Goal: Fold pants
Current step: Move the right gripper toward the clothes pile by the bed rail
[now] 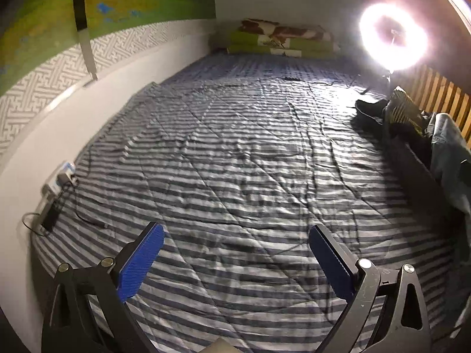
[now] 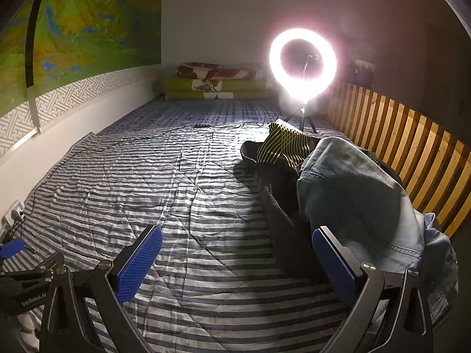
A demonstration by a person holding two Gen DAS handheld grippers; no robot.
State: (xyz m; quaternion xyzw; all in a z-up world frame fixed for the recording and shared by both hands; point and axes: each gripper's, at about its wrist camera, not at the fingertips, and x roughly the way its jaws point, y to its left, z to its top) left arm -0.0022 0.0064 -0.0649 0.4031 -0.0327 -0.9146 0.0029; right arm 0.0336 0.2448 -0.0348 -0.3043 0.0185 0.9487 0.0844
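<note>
Lying heaped: denim jeans (image 2: 353,188) on the bed's right edge, against the wooden slat rail (image 2: 412,153), crumpled and unfolded; also seen at the right in the left wrist view (image 1: 447,153).
Beside them: dark garments (image 2: 279,182) and a yellow-striped black cloth (image 2: 282,142), touching the jeans on the far side.
Right gripper (image 2: 237,260): spread wide, empty, above the striped quilt (image 2: 176,176), its right finger just beside the jeans.
Left gripper (image 1: 235,257): spread wide, empty, over bare quilt, well apart from the jeans.
Far end: ring light (image 2: 303,64) on a tripod, folded bedding (image 2: 217,85) at the wall.
Left edge: power strip (image 1: 63,176) with cables.
</note>
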